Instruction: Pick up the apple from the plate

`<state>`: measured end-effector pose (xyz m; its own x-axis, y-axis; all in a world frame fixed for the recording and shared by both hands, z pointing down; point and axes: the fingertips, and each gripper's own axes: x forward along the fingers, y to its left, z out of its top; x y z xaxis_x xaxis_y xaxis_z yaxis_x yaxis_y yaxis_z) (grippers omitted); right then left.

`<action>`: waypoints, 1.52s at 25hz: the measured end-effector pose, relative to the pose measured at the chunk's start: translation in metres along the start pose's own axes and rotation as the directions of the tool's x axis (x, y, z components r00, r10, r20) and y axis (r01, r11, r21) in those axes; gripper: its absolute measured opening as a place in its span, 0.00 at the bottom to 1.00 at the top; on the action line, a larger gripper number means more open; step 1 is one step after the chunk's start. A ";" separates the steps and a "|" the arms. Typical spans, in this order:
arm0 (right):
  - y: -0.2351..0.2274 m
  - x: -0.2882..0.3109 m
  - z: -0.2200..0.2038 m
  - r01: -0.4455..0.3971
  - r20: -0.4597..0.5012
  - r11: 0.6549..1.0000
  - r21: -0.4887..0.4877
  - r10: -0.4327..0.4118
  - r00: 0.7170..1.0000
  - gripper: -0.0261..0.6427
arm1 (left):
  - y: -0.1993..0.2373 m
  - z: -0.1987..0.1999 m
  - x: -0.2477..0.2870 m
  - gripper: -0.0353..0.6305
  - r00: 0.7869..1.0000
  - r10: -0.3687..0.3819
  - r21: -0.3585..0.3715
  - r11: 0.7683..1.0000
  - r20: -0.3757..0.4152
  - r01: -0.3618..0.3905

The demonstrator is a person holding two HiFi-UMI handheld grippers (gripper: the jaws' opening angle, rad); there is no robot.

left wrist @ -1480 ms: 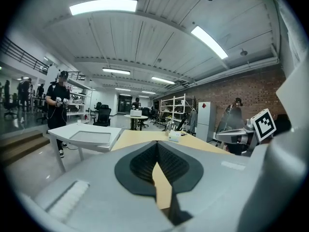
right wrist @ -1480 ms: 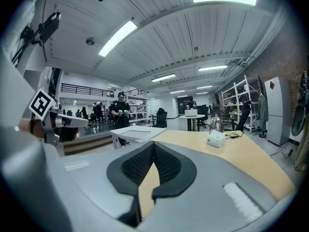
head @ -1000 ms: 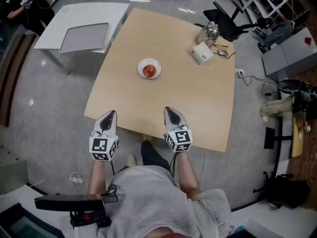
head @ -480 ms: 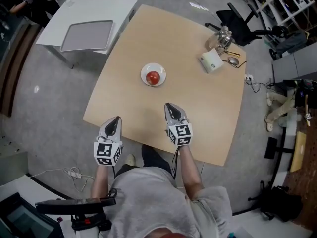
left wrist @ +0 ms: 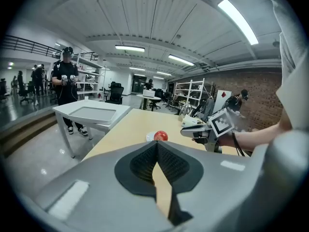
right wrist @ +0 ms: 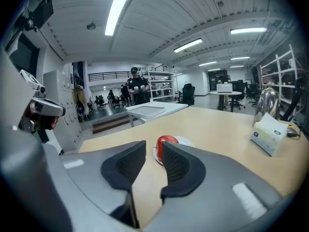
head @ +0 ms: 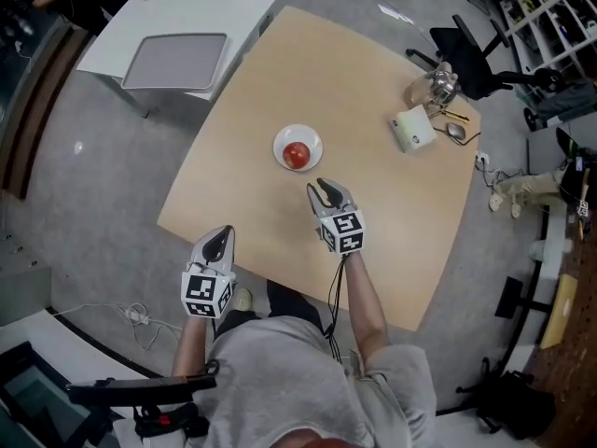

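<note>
A red apple [head: 297,154] lies on a small white plate [head: 283,140] in the middle of the wooden table [head: 373,91]. My right gripper [head: 323,190] hovers over the table just short of the plate, its jaws opening with nothing between them; in the right gripper view the apple [right wrist: 167,141] shows just beyond the fingertips [right wrist: 165,149]. My left gripper [head: 220,238] hangs off the table's near edge, shut and empty. The left gripper view shows the apple [left wrist: 161,136] far ahead and the right gripper [left wrist: 189,128] beside it.
A white tissue box [head: 412,130], a glass jug [head: 435,86] and small items sit at the table's far right corner. A white side table with a grey tray [head: 177,61] stands at the far left. Office chairs and shelving stand behind. A person stands in the distance [left wrist: 64,79].
My right gripper has moved forward over the table toward the plate and its jaws have parted. My left gripper has dropped back slightly near the table's edge.
</note>
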<state>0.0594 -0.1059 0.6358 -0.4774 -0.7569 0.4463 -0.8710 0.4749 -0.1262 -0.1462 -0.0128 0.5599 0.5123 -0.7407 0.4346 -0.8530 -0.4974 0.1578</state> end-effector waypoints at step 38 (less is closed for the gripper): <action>-0.029 0.124 -0.034 -0.195 -0.259 0.980 -0.047 0.176 0.950 0.53 | 0.023 -0.012 -0.014 0.08 0.984 0.170 -0.083 0.981 -0.054 -0.174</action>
<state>0.0296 -0.1982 0.7246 -0.5766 -0.5185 0.6314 -0.7548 0.6339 -0.1687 -0.1744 -0.0084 0.5684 0.3540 -0.7892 0.5019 -0.9344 -0.3220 0.1527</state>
